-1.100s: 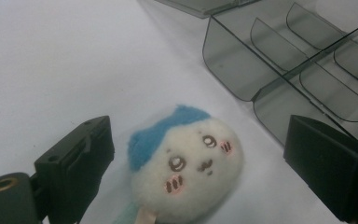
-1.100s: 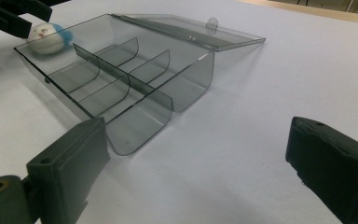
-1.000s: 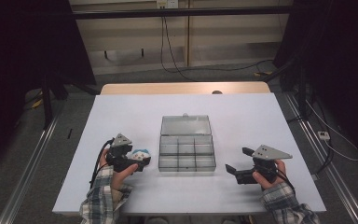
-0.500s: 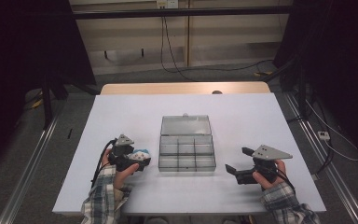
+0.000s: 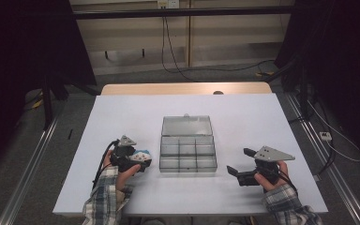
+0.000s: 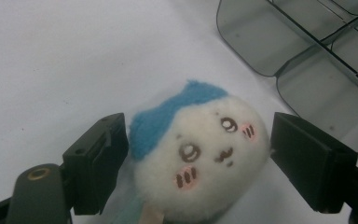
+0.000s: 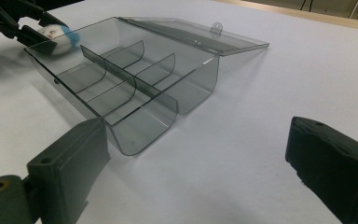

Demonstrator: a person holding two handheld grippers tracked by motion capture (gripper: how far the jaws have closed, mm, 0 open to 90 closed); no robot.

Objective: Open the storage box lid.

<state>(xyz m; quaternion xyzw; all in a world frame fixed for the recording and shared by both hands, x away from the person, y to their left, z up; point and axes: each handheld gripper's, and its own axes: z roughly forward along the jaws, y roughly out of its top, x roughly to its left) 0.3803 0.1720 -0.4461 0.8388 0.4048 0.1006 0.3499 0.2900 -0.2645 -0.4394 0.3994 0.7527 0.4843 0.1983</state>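
A small round plush toy [image 6: 200, 154], white with a blue tuft and a drawn face, lies on the white table [image 5: 122, 117] left of the box. My left gripper [image 5: 144, 159] straddles it. Its jaws have just been closing, and the pads stand right at the fur on both sides without squeezing it. A clear grey compartment box [image 5: 187, 161] stands in the middle, its lid [image 5: 186, 125] folded back flat and its compartments empty. To the right of the box my right gripper [image 5: 238, 161] stands open with nothing between its jaws, pointing at the box [image 7: 135, 88].
The box's rounded near corner [image 6: 261, 51] sits a short way beyond the toy in the left gripper view. In the right gripper view the toy [image 7: 58, 37] shows through the box's far wall. Bare table surrounds the box on all sides.
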